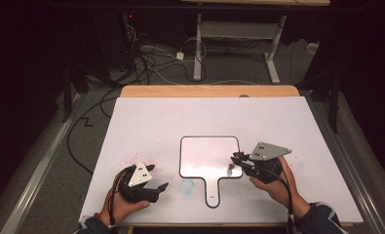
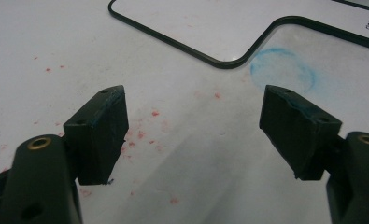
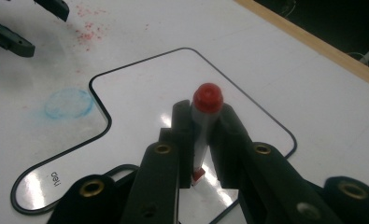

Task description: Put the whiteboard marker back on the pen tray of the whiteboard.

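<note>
Right gripper (image 3: 205, 140): clamped on red-capped marker (image 3: 204, 121), marker upright between jaws, cap end up
Marker position: over right edge of small paddle-shaped whiteboard (image 1: 207, 158)
Left gripper (image 2: 194, 126): jaws spread wide, nothing between them, just above table (image 1: 146, 117) near its front-left
Surface marks: blue smudge (image 2: 285, 70) beside whiteboard handle, red specks (image 2: 145, 135) under left gripper

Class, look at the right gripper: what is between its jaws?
The right gripper clamps a red-capped marker above the small whiteboard. The jaws cover the middle of its barrel.
</note>
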A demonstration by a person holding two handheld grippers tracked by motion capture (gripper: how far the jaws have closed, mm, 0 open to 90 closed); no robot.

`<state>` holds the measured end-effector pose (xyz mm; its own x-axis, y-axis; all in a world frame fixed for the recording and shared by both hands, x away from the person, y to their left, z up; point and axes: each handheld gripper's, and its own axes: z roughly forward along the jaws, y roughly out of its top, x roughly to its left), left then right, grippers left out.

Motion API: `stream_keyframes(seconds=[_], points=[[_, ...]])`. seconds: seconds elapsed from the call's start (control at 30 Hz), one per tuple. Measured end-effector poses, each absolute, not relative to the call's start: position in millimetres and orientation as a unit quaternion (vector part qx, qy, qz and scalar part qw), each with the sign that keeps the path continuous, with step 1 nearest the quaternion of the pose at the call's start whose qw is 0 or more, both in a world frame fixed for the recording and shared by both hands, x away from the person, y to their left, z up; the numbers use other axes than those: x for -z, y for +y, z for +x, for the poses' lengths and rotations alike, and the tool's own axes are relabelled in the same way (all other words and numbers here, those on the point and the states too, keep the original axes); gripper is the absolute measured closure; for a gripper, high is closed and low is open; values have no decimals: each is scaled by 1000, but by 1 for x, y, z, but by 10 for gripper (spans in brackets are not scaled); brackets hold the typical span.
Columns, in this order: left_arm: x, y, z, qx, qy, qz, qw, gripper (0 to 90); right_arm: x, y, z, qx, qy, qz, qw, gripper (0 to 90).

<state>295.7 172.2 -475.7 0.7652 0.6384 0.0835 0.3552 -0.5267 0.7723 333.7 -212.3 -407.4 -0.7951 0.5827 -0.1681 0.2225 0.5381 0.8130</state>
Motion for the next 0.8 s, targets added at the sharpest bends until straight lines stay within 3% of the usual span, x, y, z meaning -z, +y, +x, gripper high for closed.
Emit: stream_keyframes(seconds=[0.43, 0.8], points=[[476, 171, 295, -183, 292, 856, 385, 228, 362, -269, 303, -434, 838, 278, 179, 809], [478, 165, 299, -178, 287, 862, 378, 227, 403, -255, 356, -370, 867, 326, 79, 806]])
